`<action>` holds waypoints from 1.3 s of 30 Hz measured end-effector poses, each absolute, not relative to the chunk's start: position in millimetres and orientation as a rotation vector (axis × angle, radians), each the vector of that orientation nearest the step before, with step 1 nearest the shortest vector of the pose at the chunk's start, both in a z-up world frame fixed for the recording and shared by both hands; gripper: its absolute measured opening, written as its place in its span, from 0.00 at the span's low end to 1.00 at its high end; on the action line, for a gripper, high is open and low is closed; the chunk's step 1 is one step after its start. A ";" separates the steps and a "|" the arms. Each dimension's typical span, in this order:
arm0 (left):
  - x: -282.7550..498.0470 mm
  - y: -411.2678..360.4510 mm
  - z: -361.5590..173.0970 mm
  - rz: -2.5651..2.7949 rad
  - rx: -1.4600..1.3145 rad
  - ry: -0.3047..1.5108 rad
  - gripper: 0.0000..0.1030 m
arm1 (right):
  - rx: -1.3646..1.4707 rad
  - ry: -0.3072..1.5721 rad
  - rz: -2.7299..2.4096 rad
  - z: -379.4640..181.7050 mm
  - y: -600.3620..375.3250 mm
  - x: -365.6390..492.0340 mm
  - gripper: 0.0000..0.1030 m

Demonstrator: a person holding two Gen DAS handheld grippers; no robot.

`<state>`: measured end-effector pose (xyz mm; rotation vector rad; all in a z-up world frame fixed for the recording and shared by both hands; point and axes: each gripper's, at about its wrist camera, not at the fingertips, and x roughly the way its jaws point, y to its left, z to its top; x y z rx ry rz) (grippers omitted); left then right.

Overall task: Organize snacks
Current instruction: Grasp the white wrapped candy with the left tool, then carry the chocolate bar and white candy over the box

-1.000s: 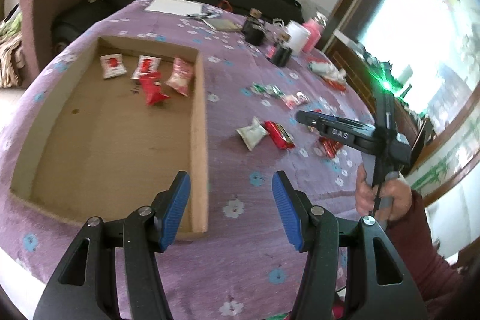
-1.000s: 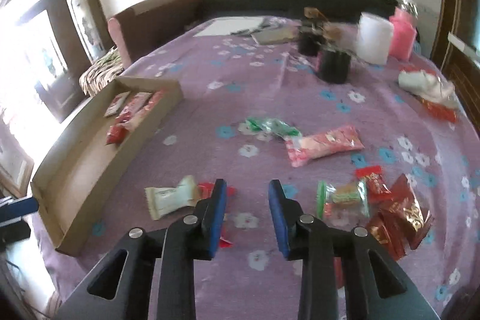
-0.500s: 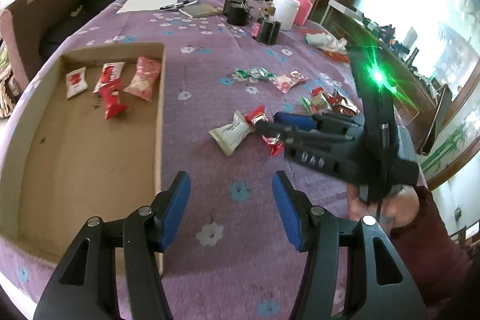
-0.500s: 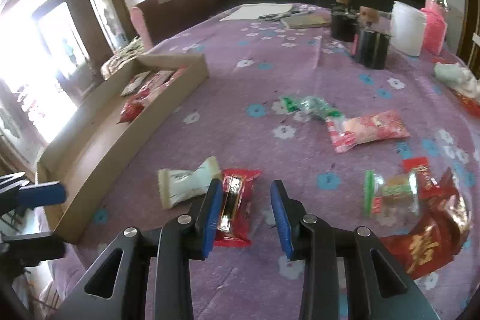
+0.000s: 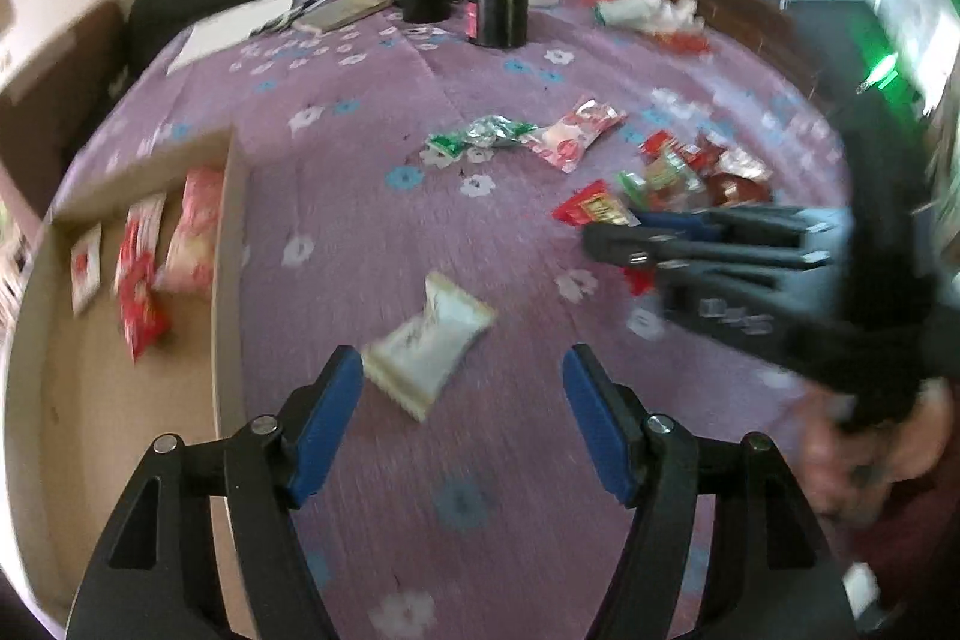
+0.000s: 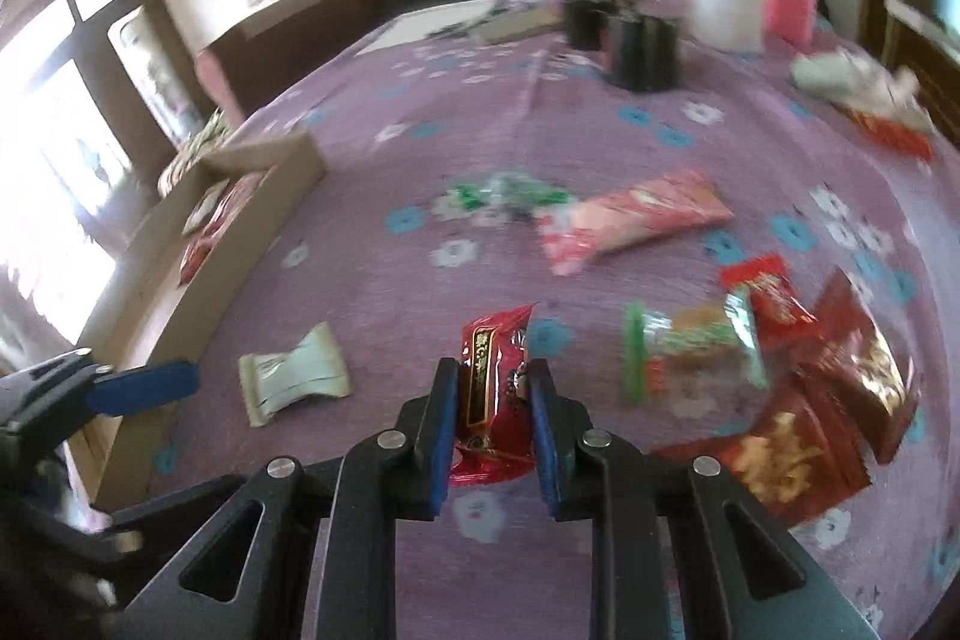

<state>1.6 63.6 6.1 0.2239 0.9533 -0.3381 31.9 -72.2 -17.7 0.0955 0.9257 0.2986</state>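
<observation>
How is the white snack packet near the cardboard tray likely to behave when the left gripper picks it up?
The white snack packet looks puffy with crimped ends, so it is probably light and will squash a little. Its wrapper seems smooth, so it may slip if pinched only at an end. It lies flat on the tablecloth, so it should not roll ahead of the open left gripper.

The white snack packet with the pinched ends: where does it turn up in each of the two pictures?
Left wrist view: the white snack packet lies on the purple cloth at lower centre, just ahead of the left tool, nearer its left pad.
Right wrist view: it lies at lower left, left of the right tool and the red packet between its pads.
Shared landmark: the cardboard box, left of the packet in both.
</observation>
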 end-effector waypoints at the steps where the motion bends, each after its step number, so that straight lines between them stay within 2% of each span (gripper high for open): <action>1: 6.1 58.7 2.6 -0.327 0.264 0.948 0.67 | 0.123 0.929 0.295 -17.7 -78.6 33.2 0.23; 4: 17.5 51.2 -8.2 -0.312 0.339 0.952 0.67 | 0.163 0.926 0.283 -17.0 -88.4 35.3 0.23; 8: 23.1 55.4 -12.7 -0.334 0.302 0.988 0.65 | 0.180 0.923 0.287 -16.4 -90.3 34.9 0.23; 9: 23.7 56.6 -12.6 -0.343 0.287 0.995 0.61 | 0.179 0.923 0.289 -16.4 -90.1 35.5 0.23; 11: 22.4 57.7 -11.6 -0.396 0.236 1.014 0.22 | 0.174 0.921 0.287 -16.2 -88.3 34.9 0.23; 22: 8.6 58.1 -12.5 -0.354 0.119 0.980 0.24 | 0.145 0.905 0.245 -16.4 -86.6 32.6 0.23; 24: 9.5 57.2 -12.5 -0.355 0.113 0.976 0.29 | 0.143 0.902 0.240 -16.3 -87.0 32.8 0.23; 25: 8.8 56.1 -12.4 -0.364 0.106 0.977 0.37 | 0.142 0.901 0.239 -16.2 -86.8 32.4 0.23; 26: 8.8 55.2 -12.2 -0.372 0.102 0.978 0.52 | 0.144 0.901 0.239 -16.3 -86.6 32.3 0.23; 27: 7.1 52.6 -13.3 -0.380 0.101 0.979 0.63 | 0.144 0.902 0.238 -16.5 -86.7 32.5 0.23; 28: 5.5 49.7 -15.2 -0.380 0.110 0.979 0.83 | 0.143 0.900 0.236 -16.4 -86.5 32.1 0.23; 30: 1.0 40.9 -19.7 -0.354 0.171 0.964 0.86 | 0.144 0.898 0.237 -16.3 -86.6 31.9 0.23; 31: 0.0 37.0 -19.0 -0.347 0.189 0.960 0.84 | 0.145 0.895 0.239 -15.9 -86.6 31.5 0.23; 33: -1.4 38.8 -15.7 -0.338 0.173 0.941 0.59 | 0.148 0.886 0.243 -14.5 -87.0 30.6 0.23; 34: -1.9 40.5 -14.2 -0.332 0.169 0.935 0.32 | 0.146 0.878 0.243 -13.5 -87.2 30.1 0.23; 35: -2.0 42.3 -13.3 -0.326 0.159 0.938 0.23 | 0.144 0.871 0.240 -12.4 -87.3 29.6 0.23; 39: -6.6 52.3 -9.1 -0.324 0.092 0.938 0.23 | 0.122 0.832 0.223 -7.3 -86.8 25.9 0.23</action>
